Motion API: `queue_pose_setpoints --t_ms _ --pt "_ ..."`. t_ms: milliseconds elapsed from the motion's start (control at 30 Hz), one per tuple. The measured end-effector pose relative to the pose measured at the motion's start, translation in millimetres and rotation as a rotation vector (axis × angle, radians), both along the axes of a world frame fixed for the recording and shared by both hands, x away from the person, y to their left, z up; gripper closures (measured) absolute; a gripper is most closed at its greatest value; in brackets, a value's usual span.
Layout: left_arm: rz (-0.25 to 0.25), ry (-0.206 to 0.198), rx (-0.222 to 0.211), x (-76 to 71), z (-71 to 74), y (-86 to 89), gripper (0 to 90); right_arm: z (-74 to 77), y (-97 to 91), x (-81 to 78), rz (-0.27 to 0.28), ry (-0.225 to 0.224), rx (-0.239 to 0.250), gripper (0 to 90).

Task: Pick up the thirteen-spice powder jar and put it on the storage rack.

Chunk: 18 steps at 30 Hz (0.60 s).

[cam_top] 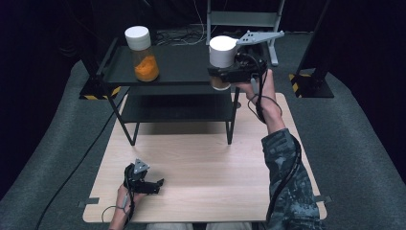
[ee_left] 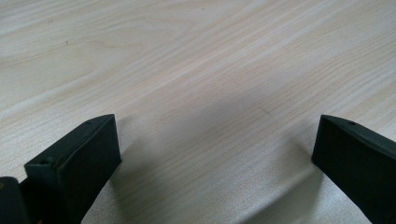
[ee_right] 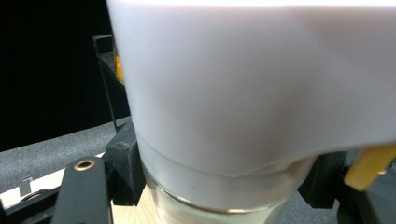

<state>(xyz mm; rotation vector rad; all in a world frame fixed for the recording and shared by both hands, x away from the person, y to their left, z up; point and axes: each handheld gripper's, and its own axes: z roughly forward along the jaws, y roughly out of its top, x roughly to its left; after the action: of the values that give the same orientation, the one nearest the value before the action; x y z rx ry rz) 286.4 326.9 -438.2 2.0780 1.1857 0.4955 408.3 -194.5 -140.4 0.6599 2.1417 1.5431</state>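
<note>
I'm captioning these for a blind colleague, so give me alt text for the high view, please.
A person's right gripper holds a white-lidded jar at the right end of a black two-tier shelf standing on a light wooden table. A second white-lidded jar with orange contents stands on the top tier's left side. The left gripper rests low over the table's near left, fingers open.

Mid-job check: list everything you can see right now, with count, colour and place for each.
Jar on shelf: one, clear with white lid, orange contents, top shelf, left end.
Held jar: one, clear with white lid, at the top shelf's right end, between the right jaws.
Shelf rack: one, black, two tiers, at the table's far edge.
Table: one, light wood.
Right gripper: black, shut on the held jar.
Left gripper: black, open, low over the table's near left.
</note>
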Motion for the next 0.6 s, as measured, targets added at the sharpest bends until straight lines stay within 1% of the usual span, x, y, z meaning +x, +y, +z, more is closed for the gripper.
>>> queue_pose_setpoints --t_ms 400,600 --pt "0.0 0.001 0.0 0.0 0.1 -0.1 0.5 1.2 3.8 9.3 -0.015 0.008 0.014 30.7" --pt "0.001 0.0 0.0 -0.1 0.1 -0.2 0.5 1.1 4.7 13.6 -0.032 0.02 0.018 30.7"
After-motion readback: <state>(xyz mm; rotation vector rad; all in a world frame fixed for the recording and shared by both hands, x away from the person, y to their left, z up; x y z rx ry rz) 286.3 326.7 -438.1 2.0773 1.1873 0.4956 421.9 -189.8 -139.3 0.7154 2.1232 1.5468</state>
